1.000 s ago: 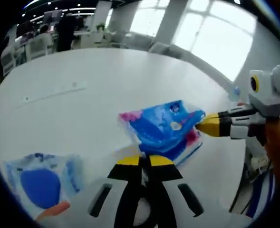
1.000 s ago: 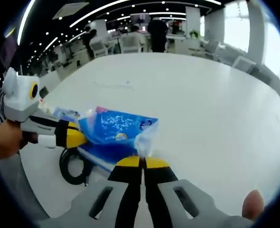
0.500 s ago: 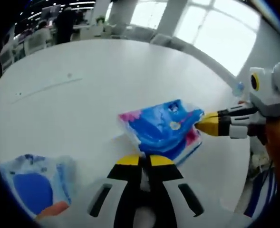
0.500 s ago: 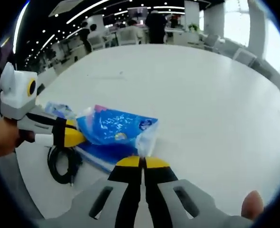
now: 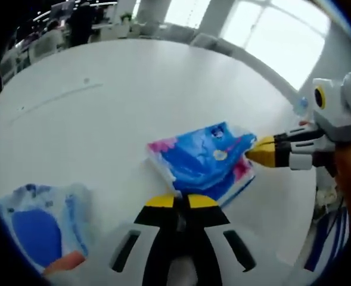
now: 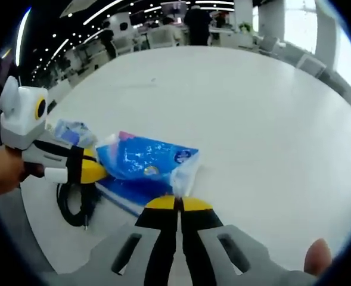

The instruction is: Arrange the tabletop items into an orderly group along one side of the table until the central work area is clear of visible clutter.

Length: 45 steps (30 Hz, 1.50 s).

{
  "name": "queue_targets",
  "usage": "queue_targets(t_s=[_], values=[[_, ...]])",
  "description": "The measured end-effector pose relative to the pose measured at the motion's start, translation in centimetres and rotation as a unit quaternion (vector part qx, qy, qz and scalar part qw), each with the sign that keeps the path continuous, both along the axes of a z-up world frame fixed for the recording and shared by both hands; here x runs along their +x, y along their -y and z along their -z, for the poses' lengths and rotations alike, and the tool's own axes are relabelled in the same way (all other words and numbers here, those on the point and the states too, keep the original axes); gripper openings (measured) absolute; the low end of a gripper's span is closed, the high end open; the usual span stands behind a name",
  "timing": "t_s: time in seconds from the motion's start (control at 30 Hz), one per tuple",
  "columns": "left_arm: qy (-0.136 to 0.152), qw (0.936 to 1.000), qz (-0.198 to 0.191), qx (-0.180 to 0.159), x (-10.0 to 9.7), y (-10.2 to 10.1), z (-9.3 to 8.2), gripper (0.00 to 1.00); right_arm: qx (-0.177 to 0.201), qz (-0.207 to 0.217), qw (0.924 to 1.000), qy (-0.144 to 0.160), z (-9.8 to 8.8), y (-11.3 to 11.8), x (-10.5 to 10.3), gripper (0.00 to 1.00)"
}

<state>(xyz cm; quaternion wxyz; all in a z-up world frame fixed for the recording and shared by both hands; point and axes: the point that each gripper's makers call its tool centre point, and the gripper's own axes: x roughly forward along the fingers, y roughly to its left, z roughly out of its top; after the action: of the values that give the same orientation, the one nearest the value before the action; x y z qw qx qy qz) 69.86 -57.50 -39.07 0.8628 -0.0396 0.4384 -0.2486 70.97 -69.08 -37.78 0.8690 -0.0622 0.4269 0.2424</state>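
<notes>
A blue and pink plastic pack [image 5: 202, 159] hangs just above the white table [image 5: 103, 113], held at two ends. My left gripper [image 5: 180, 201] is shut on its near edge in the left gripper view. The right gripper [image 5: 252, 152] comes in from the right there and pinches the pack's far corner. In the right gripper view the same pack [image 6: 145, 164] sits ahead of my right gripper [image 6: 178, 204], shut on its clear plastic end. The left gripper [image 6: 98, 171] enters from the left, a hand behind it.
A clear bag with a blue item [image 5: 41, 223] lies at the lower left of the left gripper view. A black coiled cable [image 6: 74, 205] and a small crumpled packet [image 6: 71, 128] lie on the table beside the pack. Chairs and people stand beyond the far edge.
Both views have shifted a little as the hands moved together. The pack stays held at both ends; the cable and packet show more fully in the right gripper view.
</notes>
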Motion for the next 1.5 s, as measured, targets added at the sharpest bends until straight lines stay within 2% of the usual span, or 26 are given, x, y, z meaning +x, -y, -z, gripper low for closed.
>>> queue_targets(t_s=[0.63, 1.17, 1.5], values=[[-0.034, 0.9994, -0.007, -0.004, -2.8, -0.3, 0.4, 0.01, 0.001, -0.005, 0.9996, -0.027, 0.7, -0.4, -2.2, 0.01], [-0.022, 0.9997, -0.003, 0.009, -1.6, -0.6, 0.5, 0.08, 0.011, -0.002, 0.9997, -0.021, 0.8, -0.5, -1.8, 0.03], [-0.019, 0.9997, -0.013, 0.012, -1.3, -1.7, 0.4, 0.12, 0.012, -0.011, 0.9997, -0.019, 0.8, -1.7, -1.5, 0.03]])
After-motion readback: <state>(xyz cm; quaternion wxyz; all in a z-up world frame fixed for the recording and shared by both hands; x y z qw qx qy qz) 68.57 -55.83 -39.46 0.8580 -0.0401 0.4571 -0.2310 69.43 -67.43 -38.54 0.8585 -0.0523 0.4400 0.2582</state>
